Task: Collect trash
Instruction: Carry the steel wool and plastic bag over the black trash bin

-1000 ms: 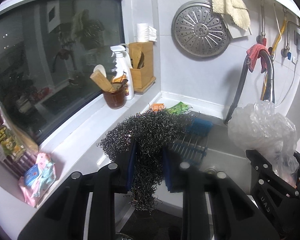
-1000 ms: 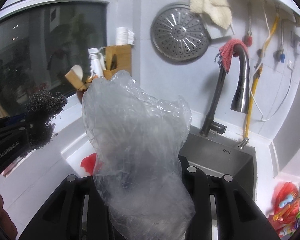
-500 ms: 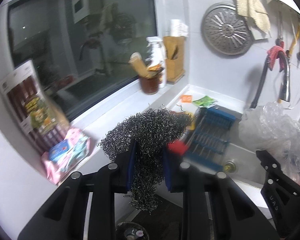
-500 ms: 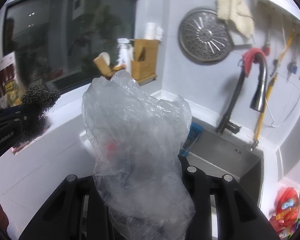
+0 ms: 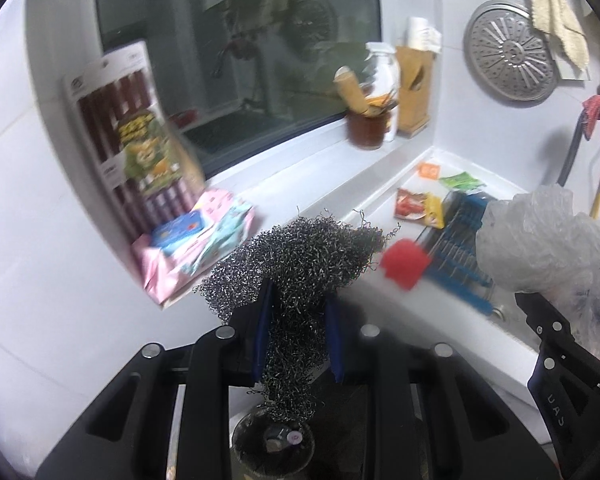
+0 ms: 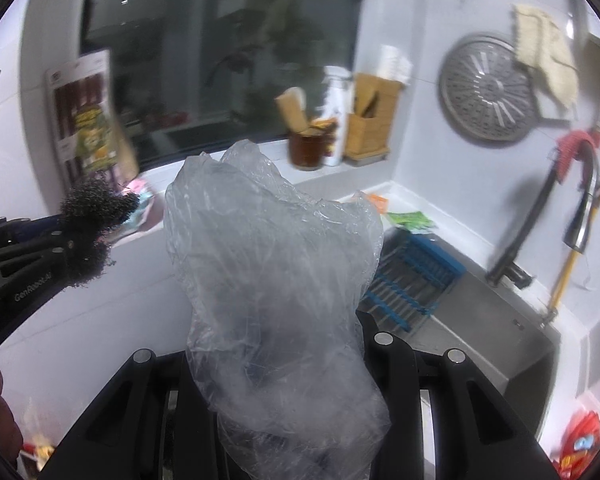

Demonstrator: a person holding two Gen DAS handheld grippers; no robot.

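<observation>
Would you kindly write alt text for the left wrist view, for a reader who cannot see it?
The left hand-held gripper is shut on a steel wool scourer above a kitchen counter. At right, the right hand-held gripper holds a crumpled clear plastic bag near a blue dish rack. Snack wrappers lie below a dark window.

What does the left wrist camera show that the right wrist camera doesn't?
Only the left wrist view shows the small bin below the left gripper and a red wrapper on the counter. Only the right wrist view shows the sink basin and the whole faucet. Both show the steel wool, the plastic bag and the blue rack.
</observation>
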